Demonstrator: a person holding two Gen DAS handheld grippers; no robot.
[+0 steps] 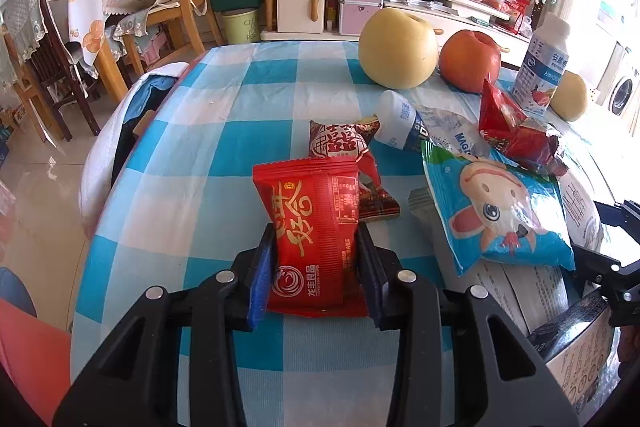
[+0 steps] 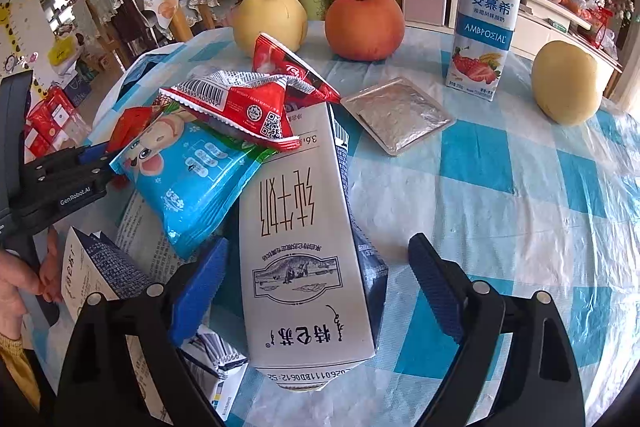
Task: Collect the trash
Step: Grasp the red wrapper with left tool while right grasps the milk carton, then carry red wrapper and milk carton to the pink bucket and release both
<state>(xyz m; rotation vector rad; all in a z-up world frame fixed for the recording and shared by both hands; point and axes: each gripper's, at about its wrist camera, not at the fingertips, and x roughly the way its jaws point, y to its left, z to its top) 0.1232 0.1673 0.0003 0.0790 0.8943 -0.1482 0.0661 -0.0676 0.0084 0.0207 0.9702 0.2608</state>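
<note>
While the left gripper (image 1: 316, 247) is clamped on a red snack packet (image 1: 314, 235) above the checked tablecloth (image 1: 192, 155), the right gripper (image 2: 318, 283) stands apart astride a white milk carton (image 2: 298, 247) lying flat. Just beyond lie a blue wrapper (image 2: 192, 179) and crumpled red wrapper (image 2: 256, 99).

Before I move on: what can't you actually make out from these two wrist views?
- Left wrist view: the near end of the red snack packet is hidden under the left gripper.
- Right wrist view: the milk carton's underside and what it lies on are hidden by the carton itself.
- Right wrist view: the paper beneath the blue cow packet is mostly covered.
- Neither view shows a trash bin near the table.
</note>
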